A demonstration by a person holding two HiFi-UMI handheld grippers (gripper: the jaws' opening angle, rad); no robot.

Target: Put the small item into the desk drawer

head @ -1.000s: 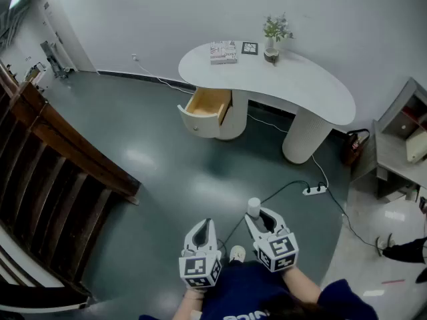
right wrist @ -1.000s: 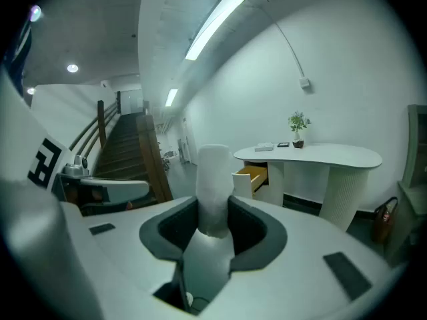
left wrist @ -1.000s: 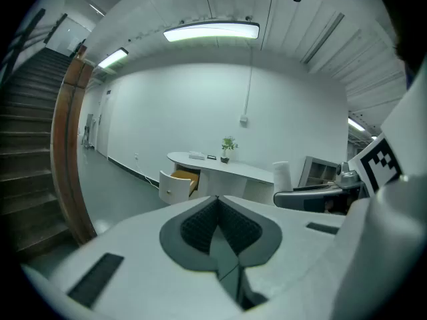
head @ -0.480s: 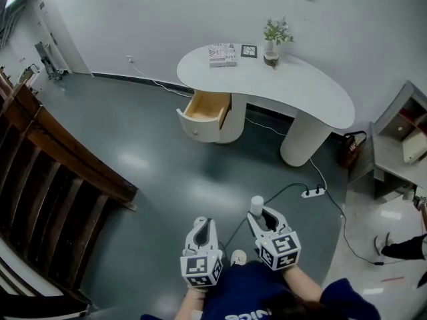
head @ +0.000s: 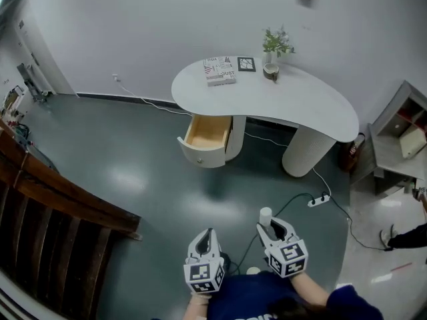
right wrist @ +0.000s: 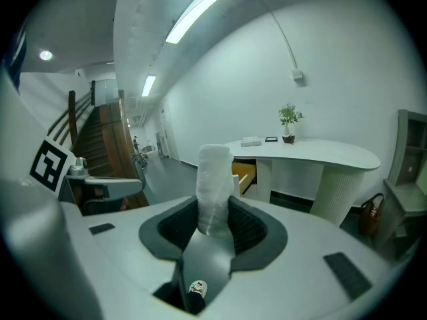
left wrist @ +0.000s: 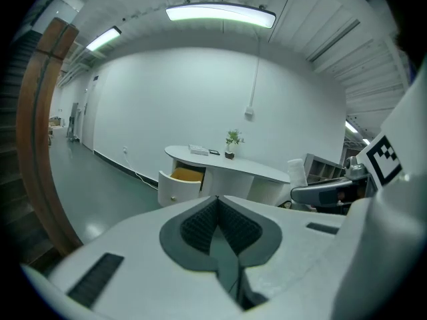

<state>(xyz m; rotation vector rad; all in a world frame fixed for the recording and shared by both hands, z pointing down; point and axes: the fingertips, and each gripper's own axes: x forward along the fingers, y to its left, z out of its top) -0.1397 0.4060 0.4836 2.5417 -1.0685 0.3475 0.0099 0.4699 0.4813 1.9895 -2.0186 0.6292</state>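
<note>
We clamp the small roll [right wrist: 215,172] upright in our right gripper's [right wrist: 215,211] fingers [right wrist: 249,229], for the open drawer [head: 207,131] well ahead; left gripper [left wrist: 217,204] clenched, empty.

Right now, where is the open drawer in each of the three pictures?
Head view: open drawer upper centre, under the desk's left end.
Left gripper view: left of centre, mid-height.
Right gripper view: centre, partly behind the white roll.
Shared landmark: potted plant on the desk.
</note>
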